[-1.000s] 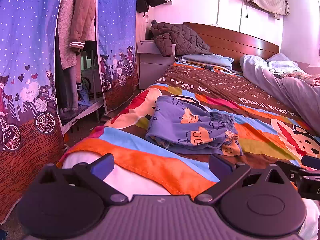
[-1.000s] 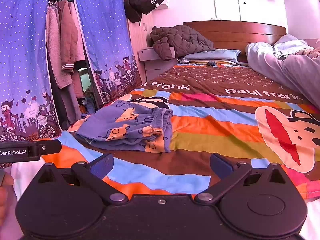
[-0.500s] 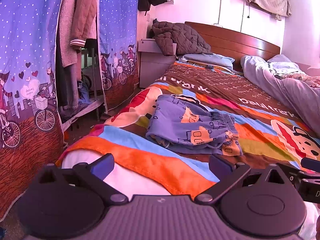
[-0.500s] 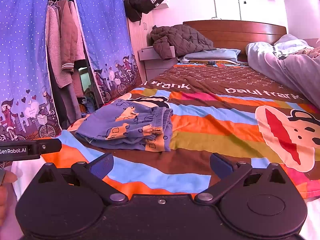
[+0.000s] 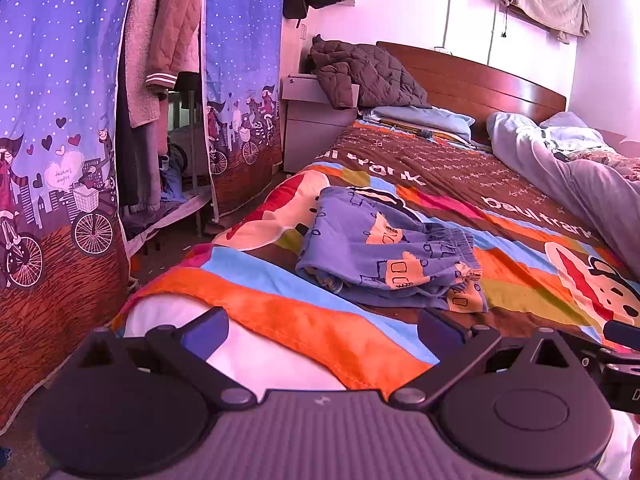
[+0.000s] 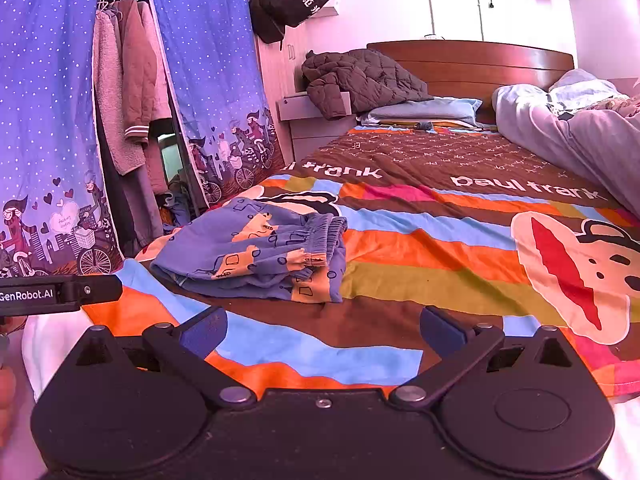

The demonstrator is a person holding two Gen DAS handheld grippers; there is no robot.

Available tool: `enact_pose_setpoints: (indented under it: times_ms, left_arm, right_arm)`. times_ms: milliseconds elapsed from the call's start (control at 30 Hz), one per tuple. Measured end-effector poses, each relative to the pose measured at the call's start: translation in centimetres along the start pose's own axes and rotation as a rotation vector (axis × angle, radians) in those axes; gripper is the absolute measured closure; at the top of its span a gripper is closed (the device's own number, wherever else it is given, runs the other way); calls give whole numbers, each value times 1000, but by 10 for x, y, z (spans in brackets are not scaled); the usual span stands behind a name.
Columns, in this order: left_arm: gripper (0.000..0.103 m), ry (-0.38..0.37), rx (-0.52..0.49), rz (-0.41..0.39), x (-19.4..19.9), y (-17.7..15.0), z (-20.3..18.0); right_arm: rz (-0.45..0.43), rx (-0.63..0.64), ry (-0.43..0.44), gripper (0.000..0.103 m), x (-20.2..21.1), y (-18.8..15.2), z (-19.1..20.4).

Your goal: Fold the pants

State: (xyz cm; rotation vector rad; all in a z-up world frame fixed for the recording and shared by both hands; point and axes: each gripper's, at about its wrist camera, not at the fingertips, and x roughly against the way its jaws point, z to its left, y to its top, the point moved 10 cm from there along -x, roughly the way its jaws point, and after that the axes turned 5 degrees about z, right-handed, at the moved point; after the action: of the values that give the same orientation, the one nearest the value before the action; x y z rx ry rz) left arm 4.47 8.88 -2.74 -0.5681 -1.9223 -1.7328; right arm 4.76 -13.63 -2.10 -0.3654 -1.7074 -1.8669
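Blue pants [image 5: 390, 256] lie folded on striped bedspread [image 6: 440, 256]; both grippers spread wide, apparently touching nothing.

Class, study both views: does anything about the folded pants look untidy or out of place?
Mostly tidy. The pants lie folded on the striped bedspread, but the layers don't line up: lower edges stick out beneath the waistband corner.
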Motion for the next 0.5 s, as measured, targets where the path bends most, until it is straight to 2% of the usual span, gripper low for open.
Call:
enact_pose_setpoints:
  times_ms: [500]
  left_arm:
    - [0,13,-24,-2,0,0,-1]
  right_arm:
    - [0,1,0,1,0,1,1]
